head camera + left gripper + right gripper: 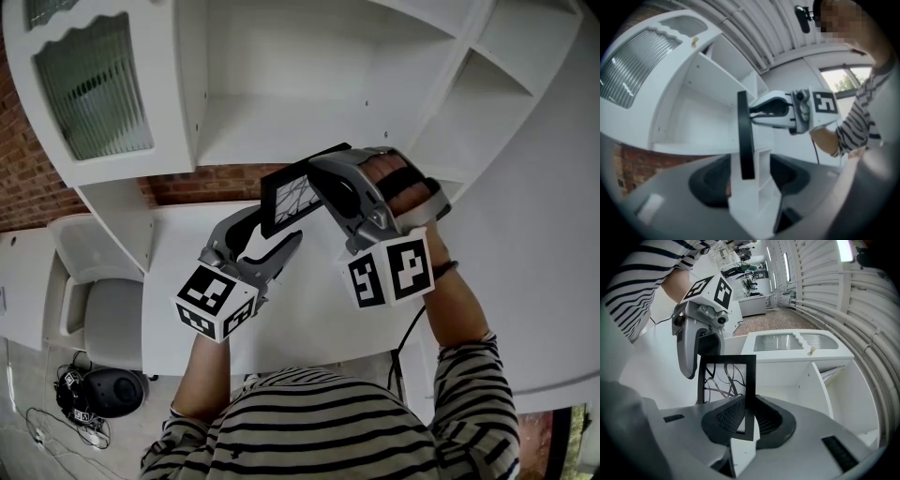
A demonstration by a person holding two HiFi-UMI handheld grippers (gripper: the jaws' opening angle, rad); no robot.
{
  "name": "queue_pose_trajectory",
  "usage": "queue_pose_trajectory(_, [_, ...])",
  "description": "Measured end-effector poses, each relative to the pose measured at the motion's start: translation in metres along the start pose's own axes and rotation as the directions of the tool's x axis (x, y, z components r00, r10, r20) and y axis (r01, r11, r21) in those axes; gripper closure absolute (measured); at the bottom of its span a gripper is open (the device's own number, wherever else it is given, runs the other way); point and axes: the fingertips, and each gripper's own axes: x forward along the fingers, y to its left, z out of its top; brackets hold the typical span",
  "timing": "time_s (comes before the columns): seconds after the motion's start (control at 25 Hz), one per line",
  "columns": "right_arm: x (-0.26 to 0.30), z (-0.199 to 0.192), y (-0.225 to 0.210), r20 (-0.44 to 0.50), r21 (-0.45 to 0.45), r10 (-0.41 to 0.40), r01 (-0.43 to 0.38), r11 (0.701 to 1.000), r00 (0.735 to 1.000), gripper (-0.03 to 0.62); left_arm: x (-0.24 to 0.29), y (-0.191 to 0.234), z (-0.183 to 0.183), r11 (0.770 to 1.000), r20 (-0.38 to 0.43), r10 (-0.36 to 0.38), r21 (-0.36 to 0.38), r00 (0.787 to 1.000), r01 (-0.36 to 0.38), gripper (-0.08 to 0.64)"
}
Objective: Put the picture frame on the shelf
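A black picture frame [292,195] with a line drawing hangs upright above the white desk, in front of the open white shelf unit [309,122]. My right gripper [323,173] is shut on the frame's right edge; in the right gripper view the pads clamp that edge of the frame [726,390]. My left gripper [279,225] sits just below and left of the frame with its jaws wide open. In the left gripper view the frame [745,136] stands edge-on between the open jaws, touching neither pad. The right gripper [787,110] shows behind it.
A cabinet door with ribbed glass [94,84] stands left of the open shelf bay. Behind is a brick wall [28,178]. The white desk [309,309] lies under both grippers. A pale chair [103,309] and a dark device with cables [103,389] are at the lower left.
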Motion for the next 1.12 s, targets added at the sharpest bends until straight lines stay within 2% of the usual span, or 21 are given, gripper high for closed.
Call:
queue_pose_trajectory(0.16, [0.005, -0.001, -0.001, -0.004, -0.007, -0.005, 0.005, 1.0, 1.0, 0.531, 0.001, -0.001, -0.009, 1.0, -0.026, 0.013, -0.002, 1.0, -0.013, 0.31])
queue_pose_trajectory(0.48, [0.018, -0.01, -0.011, -0.006, 0.005, -0.012, 0.012, 1.0, 1.0, 0.531, 0.004, 0.012, -0.011, 0.999, -0.03, 0.043, -0.003, 0.999, -0.044, 0.309])
queue_pose_trajectory(1.12, [0.05, -0.029, -0.035, -0.03, -0.008, -0.043, 0.043, 0.999, 0.999, 0.531, 0.013, 0.029, -0.022, 0.998, -0.057, 0.053, -0.017, 0.997, -0.054, 0.311])
